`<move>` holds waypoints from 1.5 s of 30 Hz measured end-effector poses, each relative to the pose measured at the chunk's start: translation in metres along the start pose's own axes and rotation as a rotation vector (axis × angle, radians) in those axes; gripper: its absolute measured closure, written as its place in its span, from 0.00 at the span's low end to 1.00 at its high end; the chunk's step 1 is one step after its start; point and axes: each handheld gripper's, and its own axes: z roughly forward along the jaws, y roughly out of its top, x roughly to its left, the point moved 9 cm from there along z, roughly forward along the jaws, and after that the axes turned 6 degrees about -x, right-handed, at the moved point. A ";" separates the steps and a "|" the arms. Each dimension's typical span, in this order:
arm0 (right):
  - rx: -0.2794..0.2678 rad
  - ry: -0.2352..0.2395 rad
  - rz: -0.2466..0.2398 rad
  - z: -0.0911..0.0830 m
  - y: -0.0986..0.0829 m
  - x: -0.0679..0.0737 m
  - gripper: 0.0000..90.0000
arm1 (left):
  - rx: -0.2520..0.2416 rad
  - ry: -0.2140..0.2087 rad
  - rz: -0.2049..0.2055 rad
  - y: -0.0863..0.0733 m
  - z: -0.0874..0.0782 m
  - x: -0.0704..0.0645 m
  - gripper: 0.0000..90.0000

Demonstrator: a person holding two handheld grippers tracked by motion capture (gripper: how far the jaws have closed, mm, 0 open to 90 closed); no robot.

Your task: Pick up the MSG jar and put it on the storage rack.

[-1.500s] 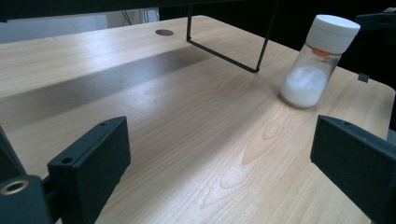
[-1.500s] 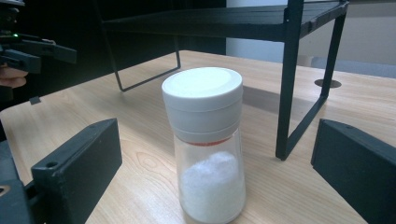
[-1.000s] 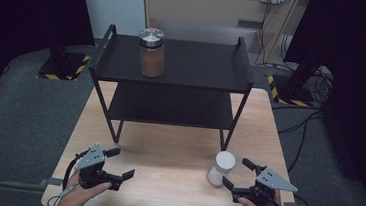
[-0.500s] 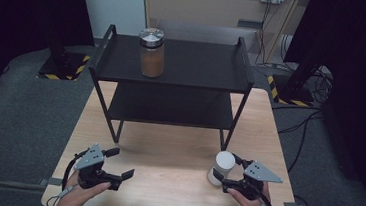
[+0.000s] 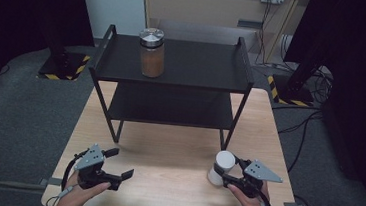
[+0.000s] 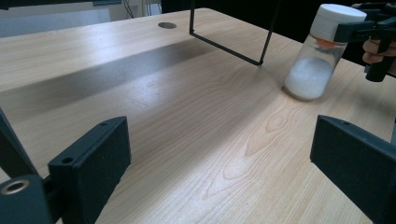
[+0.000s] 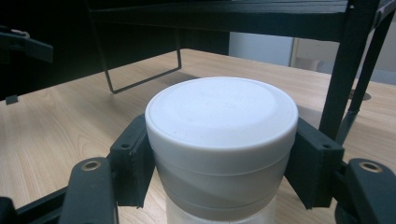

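Right tongs point(image 5: 229, 171) clamped around white-lidded jar point(image 5: 223, 168); left tongs point(image 5: 117, 163) wide apart, well aside.

Left gripper point(image 6: 219, 168): jaws wide apart, nothing btwn them, hovering low over the light wood table point(image 6: 154, 98). Far right stands a clear jar point(image 6: 322, 53) w/ white lid, upright on the table, white powder filling its lower part; the right gripper point(image 6: 373, 30) has its black jaws at the lid, a hand behind it at the pic's edge. At the back, the thin black shelf frame point(image 6: 229, 46) rests on the table, a small round hole beside it.
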 end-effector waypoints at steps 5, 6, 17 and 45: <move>-0.059 0.017 0.036 -0.004 0.009 -0.001 0.38 | -0.001 0.011 -0.005 0.000 -0.002 0.002 0.04; -0.068 0.022 0.032 -0.005 0.014 0.001 0.38 | -0.002 0.012 -0.008 -0.001 -0.003 0.003 0.04; -0.112 0.080 0.035 -0.028 0.046 0.003 0.38 | 0.010 0.011 0.010 0.001 -0.002 0.001 0.04; -0.111 0.238 -0.031 -0.046 0.114 0.017 0.38 | 0.054 -0.007 0.055 0.005 0.000 -0.004 0.04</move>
